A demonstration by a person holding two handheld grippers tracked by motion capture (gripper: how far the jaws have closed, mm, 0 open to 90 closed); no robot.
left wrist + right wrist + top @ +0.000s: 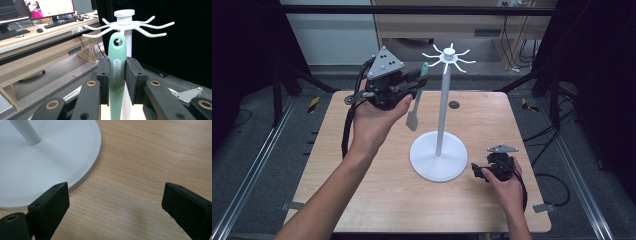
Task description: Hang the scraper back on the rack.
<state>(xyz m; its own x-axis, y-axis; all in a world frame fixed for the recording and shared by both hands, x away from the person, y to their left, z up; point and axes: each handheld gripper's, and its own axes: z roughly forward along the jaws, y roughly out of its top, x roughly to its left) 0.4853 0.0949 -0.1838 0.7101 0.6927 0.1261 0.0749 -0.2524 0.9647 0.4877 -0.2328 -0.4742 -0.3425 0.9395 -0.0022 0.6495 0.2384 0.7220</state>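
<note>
Spatula [117, 75] clamped upright in left tool [117, 80], hole just below rack [125, 23] hooks. Line hole up with a hook, then release. Right tool [115, 202] open, idle on desk [140, 157].

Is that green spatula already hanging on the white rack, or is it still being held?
Still held. The left gripper clamps the green spatula upright, its handle hole just below the white rack's hooks, not on one.

The white stand [439, 150] blocks the desk's [362, 200] middle; bare wood lies open all round its base.
</note>
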